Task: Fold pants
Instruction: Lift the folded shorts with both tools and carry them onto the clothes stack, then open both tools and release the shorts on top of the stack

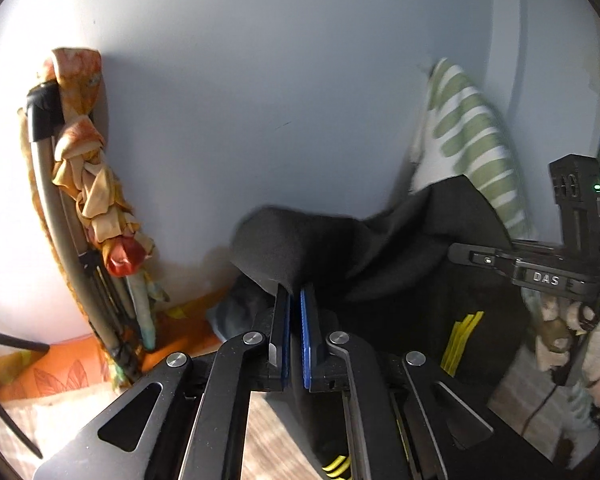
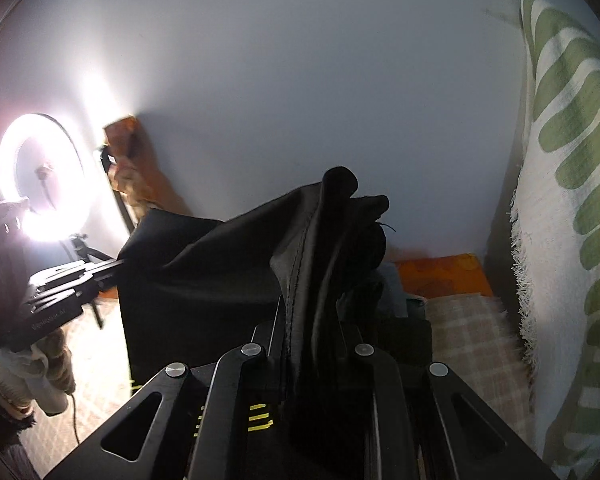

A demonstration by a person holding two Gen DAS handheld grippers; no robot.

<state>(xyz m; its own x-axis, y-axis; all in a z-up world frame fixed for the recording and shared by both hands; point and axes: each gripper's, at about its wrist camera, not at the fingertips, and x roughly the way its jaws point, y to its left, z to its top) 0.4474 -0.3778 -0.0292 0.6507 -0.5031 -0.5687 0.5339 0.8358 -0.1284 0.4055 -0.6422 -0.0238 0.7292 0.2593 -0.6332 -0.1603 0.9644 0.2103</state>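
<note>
While my left claw (image 1: 295, 292) and right claw (image 2: 312, 312) each pinch the black pants (image 2: 204, 264) mid-frame, uneven pulling could slip the thin edge free.

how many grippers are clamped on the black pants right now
2. The left gripper pinches one edge of the black pants; the right gripper clamps a bunched seam at the other end.

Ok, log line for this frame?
phase: lift | left gripper: shut on black pants | right gripper: shut on black pants | pants: held up between both
</note>
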